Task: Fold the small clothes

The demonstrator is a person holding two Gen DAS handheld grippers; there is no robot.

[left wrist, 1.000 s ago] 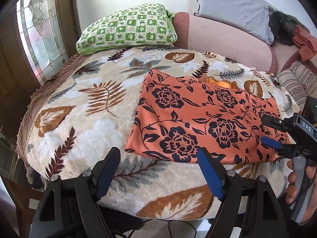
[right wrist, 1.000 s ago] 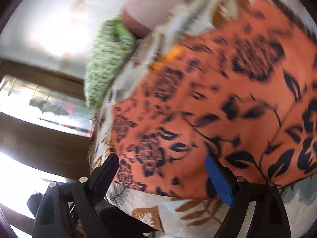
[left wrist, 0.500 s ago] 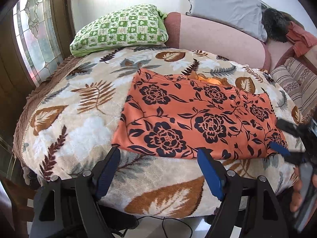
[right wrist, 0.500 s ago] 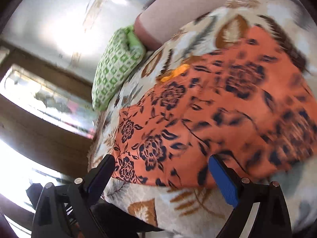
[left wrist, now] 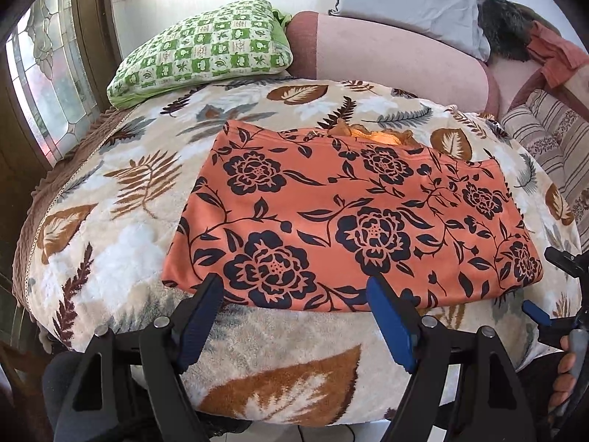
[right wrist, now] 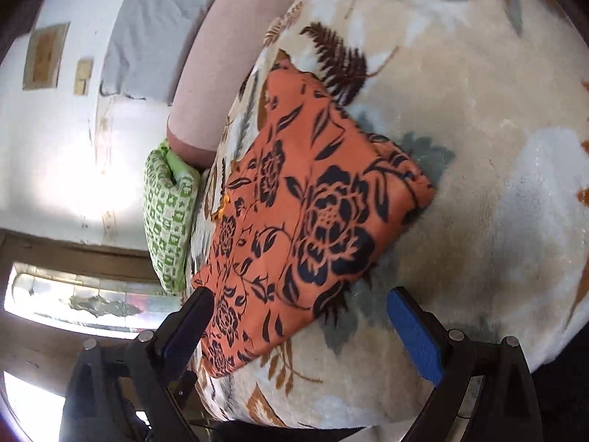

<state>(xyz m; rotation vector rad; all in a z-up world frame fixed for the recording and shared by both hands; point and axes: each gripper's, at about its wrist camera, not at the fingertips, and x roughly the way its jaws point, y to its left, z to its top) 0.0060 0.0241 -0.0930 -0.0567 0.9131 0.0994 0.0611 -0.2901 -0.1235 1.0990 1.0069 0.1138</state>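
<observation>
An orange garment with dark navy flowers (left wrist: 342, 217) lies flat as a folded rectangle on the leaf-patterned blanket (left wrist: 121, 199); a bit of orange frill shows at its far edge. It also shows in the right wrist view (right wrist: 305, 213). My left gripper (left wrist: 294, 316) is open and empty, just short of the garment's near edge. My right gripper (right wrist: 298, 328) is open and empty, tilted, near the garment's right corner; it shows at the right edge of the left wrist view (left wrist: 545, 287).
A green checked pillow (left wrist: 206, 55) lies at the far left of the bed. A pink bolster (left wrist: 390, 55) and a grey pillow (left wrist: 408, 0) are at the back. Striped cushions (left wrist: 552, 140) are at the right. A stained-glass window (left wrist: 48, 84) is at the left.
Both grippers have pulled back from the garment toward the bed's near edge. The right gripper has drawn away from the garment's right side and rolled. The garment lies still.
</observation>
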